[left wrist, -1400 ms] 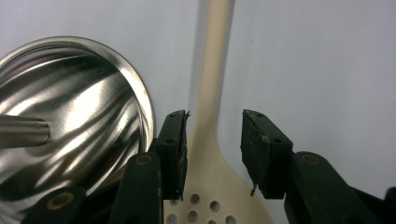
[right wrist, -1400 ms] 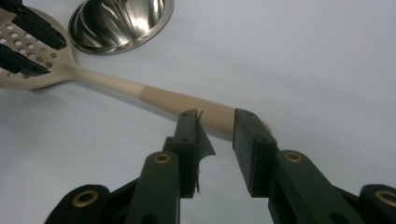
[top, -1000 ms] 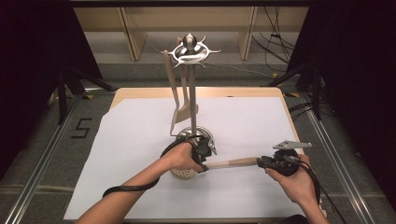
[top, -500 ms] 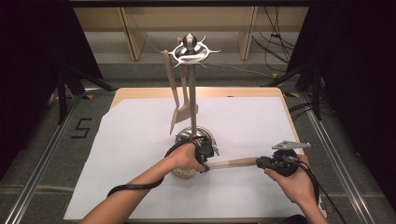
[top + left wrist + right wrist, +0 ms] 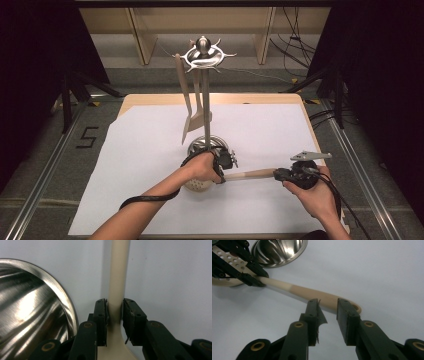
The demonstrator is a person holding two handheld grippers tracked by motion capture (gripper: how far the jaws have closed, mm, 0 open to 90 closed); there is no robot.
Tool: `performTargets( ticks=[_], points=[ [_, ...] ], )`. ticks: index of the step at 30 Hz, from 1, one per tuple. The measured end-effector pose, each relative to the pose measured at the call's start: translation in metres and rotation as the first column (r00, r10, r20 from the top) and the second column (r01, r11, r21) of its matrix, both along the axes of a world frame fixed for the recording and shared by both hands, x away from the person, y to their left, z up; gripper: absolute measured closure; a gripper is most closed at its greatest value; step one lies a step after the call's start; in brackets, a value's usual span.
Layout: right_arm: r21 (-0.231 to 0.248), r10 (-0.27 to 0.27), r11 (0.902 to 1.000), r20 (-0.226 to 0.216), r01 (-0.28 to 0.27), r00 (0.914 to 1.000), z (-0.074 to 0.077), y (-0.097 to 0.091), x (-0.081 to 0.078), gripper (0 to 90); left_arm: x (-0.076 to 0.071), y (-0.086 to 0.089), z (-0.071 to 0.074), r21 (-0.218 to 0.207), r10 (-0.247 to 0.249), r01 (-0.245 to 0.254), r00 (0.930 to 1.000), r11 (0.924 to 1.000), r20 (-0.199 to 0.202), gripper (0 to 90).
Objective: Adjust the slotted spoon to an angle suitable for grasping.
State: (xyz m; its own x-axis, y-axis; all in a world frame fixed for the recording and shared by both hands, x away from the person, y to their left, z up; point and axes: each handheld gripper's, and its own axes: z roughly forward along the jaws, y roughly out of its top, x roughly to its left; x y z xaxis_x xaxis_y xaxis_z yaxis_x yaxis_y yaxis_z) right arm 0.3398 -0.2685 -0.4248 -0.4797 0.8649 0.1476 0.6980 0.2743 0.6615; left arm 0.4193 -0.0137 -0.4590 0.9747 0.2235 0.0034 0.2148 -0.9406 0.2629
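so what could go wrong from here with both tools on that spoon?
1. The left tool, whose jaws have just been closing, pinches the spoon on its narrow neck; the round handle might twist or slip when lifted.
2. The stand's steel base sits right beside that grip, so a swing could knock the stand.
3. The right tool sits at the handle's far end; its pads do not clearly press, so that end may drop.

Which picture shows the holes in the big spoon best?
The right gripper view: the slotted spoon lies whole there, its holed bowl at top left behind the left gripper. The left gripper view gives just its handle between the pads. The high view shows the handle, with the bowl mostly under the left hand.
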Motion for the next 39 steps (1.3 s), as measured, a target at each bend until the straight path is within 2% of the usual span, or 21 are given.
performTargets(
  ticks=[1, 4, 5, 6, 8, 9, 15, 18, 21, 22, 28, 29, 30, 31, 32, 33, 34, 35, 36, 37, 39],
  points=[
    [0.002, -0.001, 1.0, 0.0, 0.001, 1.0, 0.0, 0.0, 0.0, 71.4, 0.0, -0.002, 0.001, 0.014, 0.001, -0.001, 0.9999, 0.9999, 0.017, 73.8],
    [0.004, 0.007, 1.0, 0.008, -0.007, 0.9999, 0.0, -0.001, 0.001, 71.4, -0.002, -0.007, 0.001, 0.047, 0.024, -0.025, 0.9997, 0.9986, 0.01, 75.0],
    [0.012, -0.013, 0.9998, -0.01, 0.013, 0.9999, 0.001, 0.001, -0.001, 71.4, -0.002, -0.009, 0.001, 0.059, 0.018, -0.019, 0.9997, 0.9981, 0.016, 75.3],
    [0.0, 0.003, 1.0, 0.005, -0.003, 1.0, 0.0, -0.001, 0.0, 71.5, -0.003, -0.01, 0.001, 0.068, 0.02, -0.021, 0.9996, 0.9975, 0.019, 75.4],
    [0.004, 0.003, 1.0, 0.006, -0.003, 1.0, 0.0, -0.002, 0.0, 71.5, -0.005, -0.012, 0.001, 0.077, 0.023, -0.025, 0.9993, 0.9967, 0.03, 75.6],
    [0.016, -0.022, 0.9996, -0.028, 0.022, 0.9994, 0.002, 0.0, -0.002, 71.6, -0.006, -0.012, 0.001, 0.08, 0.017, -0.02, 0.999, 0.9966, 0.041, 75.8],
    [0.007, -0.019, 0.9998, -0.017, 0.019, 0.9997, 0.002, -0.001, -0.002, 71.7, -0.006, -0.014, 0.002, 0.087, 0.013, -0.017, 0.9991, 0.996, 0.041, 77.6],
    [0.015, -0.032, 0.9993, -0.031, 0.033, 0.999, 0.002, -0.001, -0.003, 71.8, -0.006, -0.011, 0.002, 0.073, 0.035, -0.036, 0.999, 0.9967, 0.027, 78.0],
    [0.008, -0.015, 0.9999, 0.01, 0.015, 0.9998, -0.001, -0.002, -0.001, 72.0, -0.005, -0.008, 0.002, 0.051, 0.034, -0.036, 0.9985, 0.9981, 0.042, 78.2],
    [0.001, -0.009, 1.0, 0.018, 0.009, 0.9998, -0.001, -0.003, 0.0, 72.1, -0.006, -0.007, 0.002, 0.045, 0.051, -0.052, 0.9984, 0.9976, 0.025, 78.2],
    [0.015, -0.03, 0.9994, -0.006, 0.03, 0.9995, 0.001, -0.002, -0.002, 72.3, -0.01, 0.002, 0.002, -0.019, 0.059, -0.058, 0.9975, 0.9981, 0.039, 78.3],
    [0.013, -0.017, 0.9998, 0.012, 0.017, 0.9998, 0.0, -0.003, -0.001, 72.4, -0.012, 0.003, 0.002, -0.04, 0.071, -0.07, 0.9971, 0.9967, 0.026, 78.3],
    [0.021, -0.039, 0.999, -0.017, 0.04, 0.9991, 0.003, -0.003, -0.002, 72.5, -0.013, 0.005, 0.002, -0.058, 0.071, -0.069, 0.9971, 0.9959, 0.027, 78.3],
    [0.004, -0.026, 0.9997, 0.01, 0.026, 0.9996, 0.002, -0.005, -0.002, 72.6, -0.014, 0.006, 0.003, -0.071, 0.067, -0.065, 0.9973, 0.9954, 0.03, 78.3],
    [0.01, -0.036, 0.9993, 0.01, 0.036, 0.9993, 0.003, -0.005, -0.002, 72.9, -0.014, 0.007, 0.004, -0.089, 0.061, -0.058, 0.9975, 0.9943, 0.035, 78.3],
    [0.003, -0.021, 0.9998, 0.054, 0.021, 0.9983, 0.003, -0.007, 0.0, 73.1, -0.015, 0.009, 0.005, -0.098, 0.063, -0.059, 0.9973, 0.9934, 0.037, 78.3],
    [0.025, -0.057, 0.9981, 0.022, 0.057, 0.9981, 0.005, -0.006, -0.003, 73.2, -0.018, 0.01, 0.006, -0.109, 0.081, -0.078, 0.9962, 0.991, 0.029, 78.3],
    [0.019, -0.049, 0.9986, 0.067, 0.048, 0.9965, 0.007, -0.01, -0.001, 73.3, -0.019, 0.012, 0.008, -0.112, 0.071, -0.066, 0.9964, 0.9916, 0.045, 78.3],
    [0.048, -0.081, 0.9957, 0.052, 0.079, 0.9954, 0.009, -0.009, -0.003, 73.5, -0.02, 0.014, 0.009, -0.124, 0.075, -0.068, 0.9957, 0.99, 0.055, 78.3],
    [0.036, -0.072, 0.997, 0.103, 0.069, 0.992, 0.01, -0.014, -0.002, 73.6, -0.021, 0.016, 0.01, -0.137, 0.076, -0.068, 0.9953, 0.9883, 0.059, 78.3],
    [0.079, -0.123, 0.9904, 0.122, 0.114, 0.9849, 0.014, -0.017, -0.002, 73.7, -0.022, 0.022, 0.014, -0.161, 0.086, -0.074, 0.9937, 0.9842, 0.071, 78.3]
  ],
)
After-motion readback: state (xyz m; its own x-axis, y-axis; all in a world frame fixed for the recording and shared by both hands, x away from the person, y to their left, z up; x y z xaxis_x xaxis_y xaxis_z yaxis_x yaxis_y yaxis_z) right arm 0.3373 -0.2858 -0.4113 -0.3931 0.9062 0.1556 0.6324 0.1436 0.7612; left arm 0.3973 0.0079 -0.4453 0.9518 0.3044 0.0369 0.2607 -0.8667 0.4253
